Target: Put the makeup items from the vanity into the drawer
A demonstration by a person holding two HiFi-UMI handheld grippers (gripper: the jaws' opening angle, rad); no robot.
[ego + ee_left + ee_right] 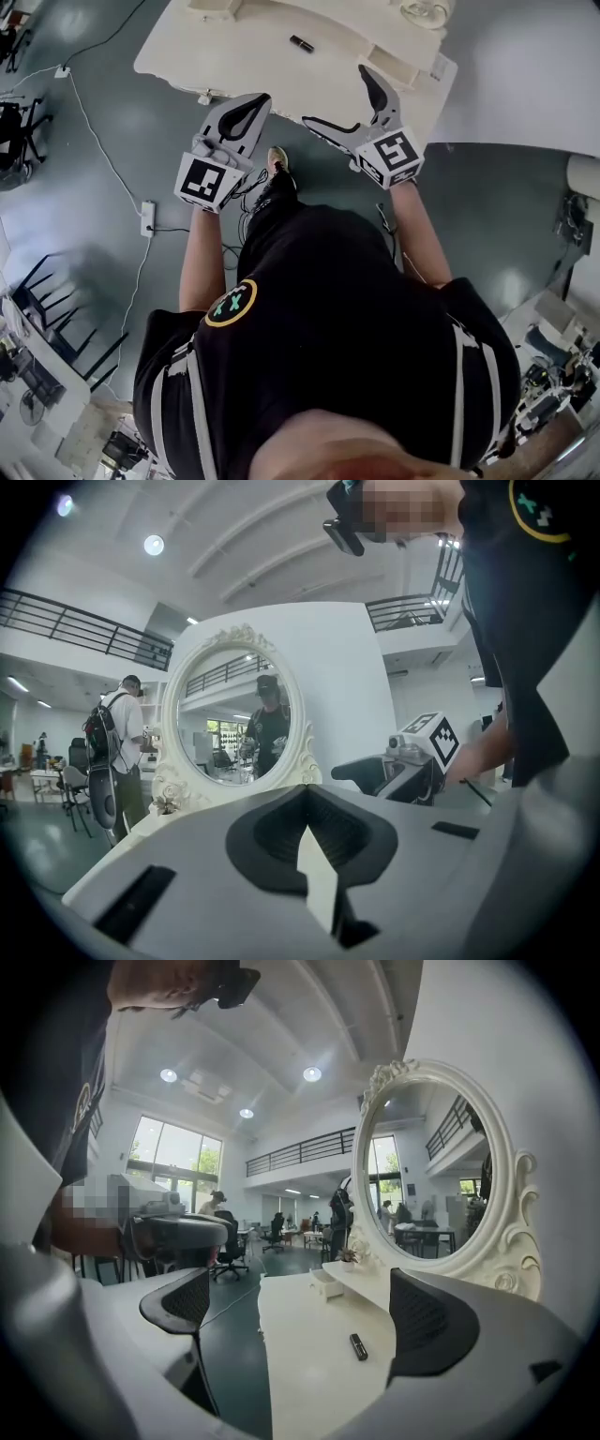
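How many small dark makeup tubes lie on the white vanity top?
1: the small dark tube lies alone near the middle of the white vanity top. More may sit outside the view.

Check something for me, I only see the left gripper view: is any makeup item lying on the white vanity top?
Observer: Yes. The head view shows one small dark tube lying alone on the white vanity top.
Operator: Is the right gripper open?
Observer: Yes. In the right gripper view, the grey right gripper has its jaws wide apart with nothing between them. The tube lies farther off on the top.
Operator: Where is my gripper against the vanity?
Observer: From above, the grey left gripper has its tip at the vanity's near edge, and the tube lies beyond it.
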